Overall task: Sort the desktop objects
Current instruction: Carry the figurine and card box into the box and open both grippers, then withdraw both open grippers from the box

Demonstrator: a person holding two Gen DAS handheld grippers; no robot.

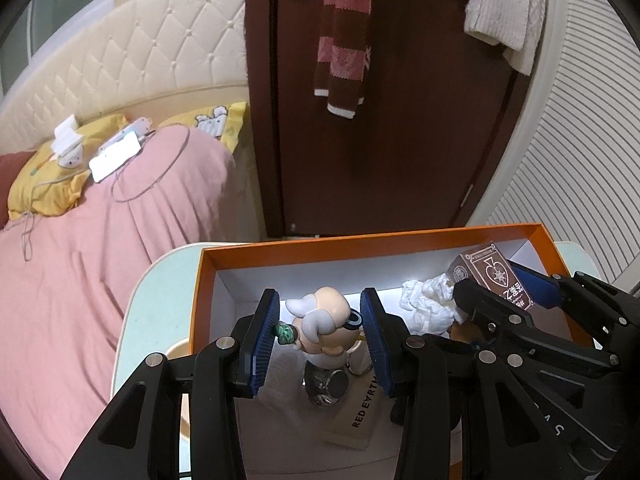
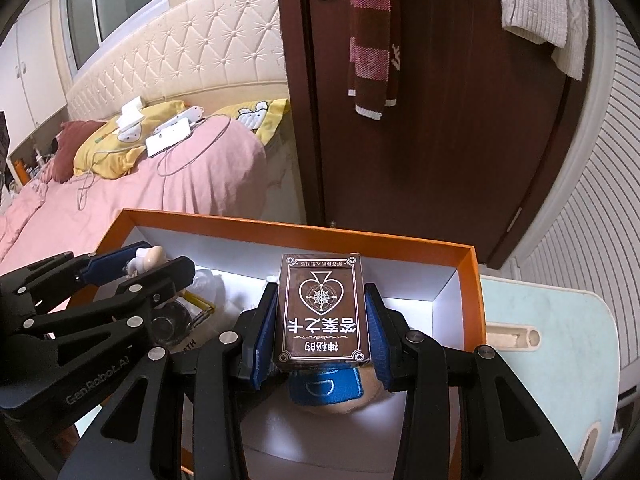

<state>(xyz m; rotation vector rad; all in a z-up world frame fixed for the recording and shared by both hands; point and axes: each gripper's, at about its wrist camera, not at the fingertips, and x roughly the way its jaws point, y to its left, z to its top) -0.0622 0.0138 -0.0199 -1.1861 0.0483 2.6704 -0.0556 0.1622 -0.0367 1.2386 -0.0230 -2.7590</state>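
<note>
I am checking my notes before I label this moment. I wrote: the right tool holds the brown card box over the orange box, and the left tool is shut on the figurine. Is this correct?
Not fully. The left tool is open: in the left wrist view its pads stand apart on either side of the figurine without touching it. The rest holds: the right tool holds the brown card box over the orange box.

Blue-and-tan plush item (image 2: pixel 320 394) — mostly concealed beneath the brown card box (image 2: pixel 323 307). Glass object (image 1: pixel 325 384) behind the figurine (image 1: pixel 320 320) — form indistinct. Cloth pouch (image 1: pixel 360 412) lettering partly covered.
</note>
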